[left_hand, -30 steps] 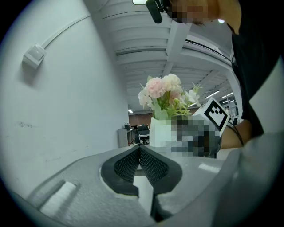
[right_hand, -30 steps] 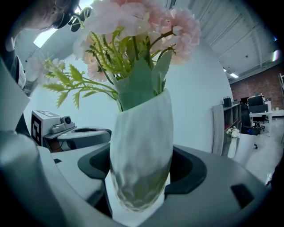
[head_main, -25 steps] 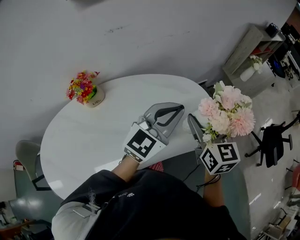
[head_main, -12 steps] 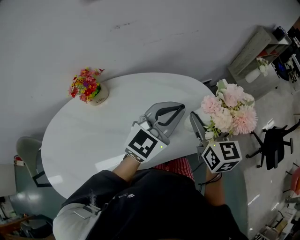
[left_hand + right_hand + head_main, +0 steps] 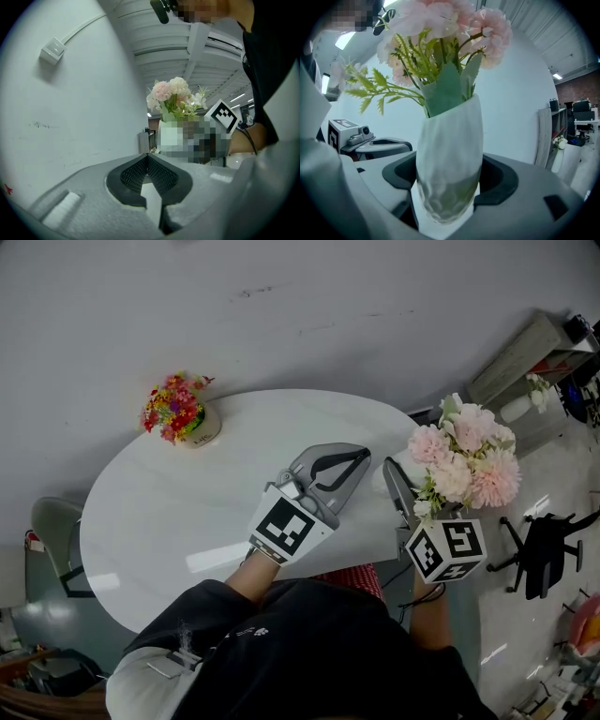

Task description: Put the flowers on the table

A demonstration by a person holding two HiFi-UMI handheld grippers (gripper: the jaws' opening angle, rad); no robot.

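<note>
Over the right rim of the white oval table (image 5: 187,521), clamps the right gripper (image 5: 405,486) on a white dimpled vase (image 5: 450,154), pinching it low on the body from both sides, upright. Carries in that vase pink flowers (image 5: 466,465) with green sprigs, spreading past the table edge toward the right in the head view. Cannot tell from any view whether set down on the tabletop or held clear of it. Holds the left gripper (image 5: 349,457) above the tabletop just left of the vase, pressed together at the tips with nothing pinched. Points it toward the far right, tips near the right gripper but apart from it. On the far left of the table, well apart from both grippers, a small cream pot (image 5: 199,432) of red, yellow and pink blooms. Off to the right on the floor, a black office chair (image 5: 548,540) and, farther back, a pale shelf unit (image 5: 525,352). At the near left, against the table, a grey chair (image 5: 52,540).
</note>
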